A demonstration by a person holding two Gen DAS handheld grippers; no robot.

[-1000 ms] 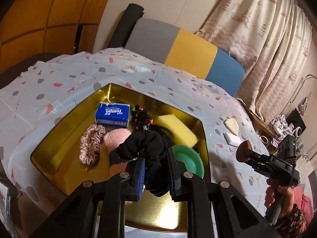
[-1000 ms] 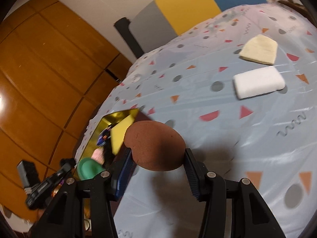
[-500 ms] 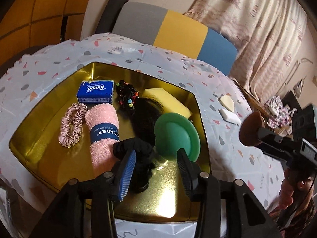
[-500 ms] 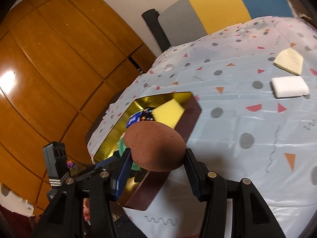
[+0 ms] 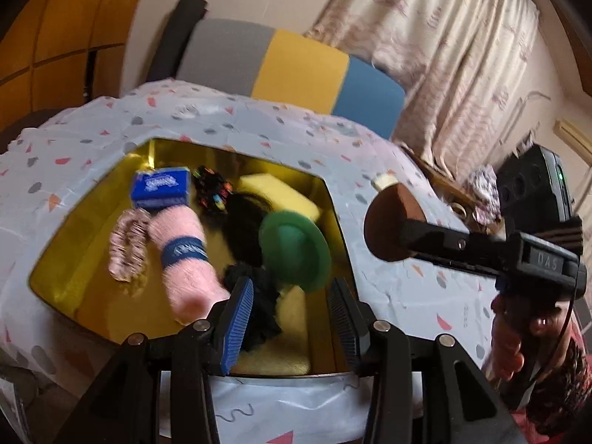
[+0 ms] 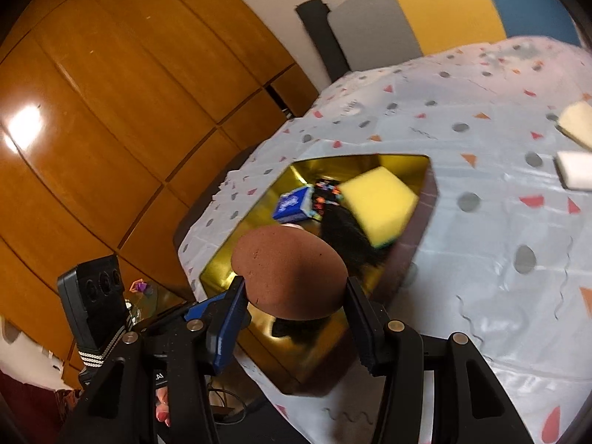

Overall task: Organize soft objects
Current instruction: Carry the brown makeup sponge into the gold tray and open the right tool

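**Right wrist view: brown sponge nearly at the tray**

Right wrist view shows my right claw (image 6: 292, 288) clamped on the brown makeup sponge (image 6: 288, 273), one pad pressing each side, holding it just above the near rim of the gold tray (image 6: 403, 164). I judge the drop into the tray is the step in hand.

In the left wrist view my left claw (image 5: 292, 310) stands partly open with nothing pinched; the black sock (image 5: 259, 296) lies on the tray floor between the fingers and looks free of the pads.

Already in the tray: the pink rolled towel (image 5: 185, 255), pink scrunchie (image 5: 127, 244), blue tissue pack (image 5: 161, 188), bundle of colourful hair ties (image 5: 212, 188), yellow sponge (image 5: 277, 194), green round puff (image 5: 294, 246) and a dark furry piece (image 5: 242, 229).

Still out on the tabletop (image 6: 481, 259), well apart from the tray, are a white sponge (image 6: 575, 168) and a cream wedge sponge (image 6: 577, 122). So most of the sorting looks done, with this sponge and those two left.
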